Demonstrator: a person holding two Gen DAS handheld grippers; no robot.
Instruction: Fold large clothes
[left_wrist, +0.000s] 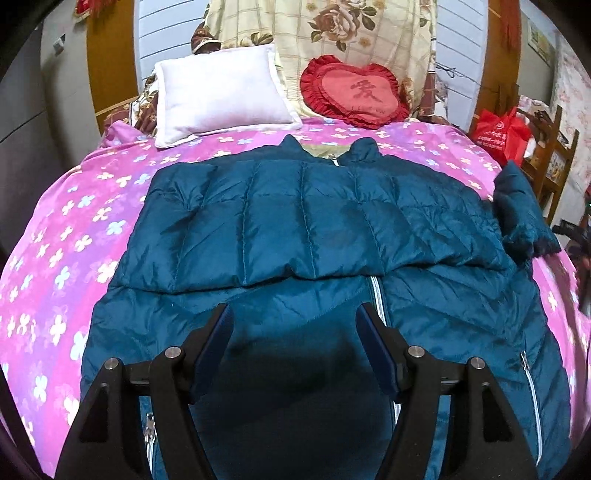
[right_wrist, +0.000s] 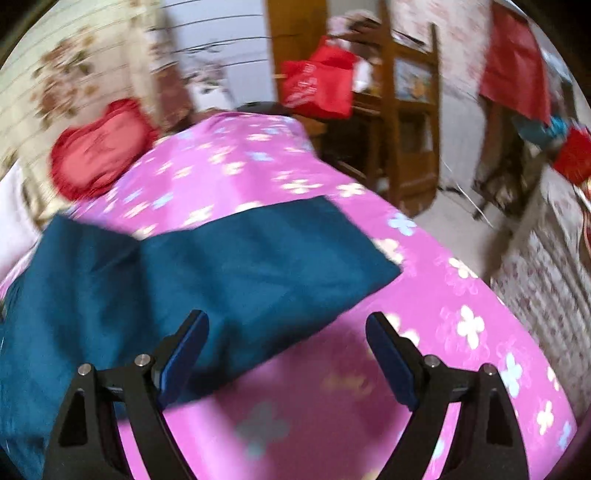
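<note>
A soft, puffy, slippery teal jacket (left_wrist: 295, 221) lies part-folded on the pink bed (left_wrist: 66, 221); left gripper (left_wrist: 295, 317) and right gripper (right_wrist: 286, 325) hover, jaws apart, empty. Best gripped at sleeve cuff or hem.

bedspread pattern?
Pink-purple bedspread with white and pale blue four-petal flowers. Sharpest in the left wrist view.
</note>
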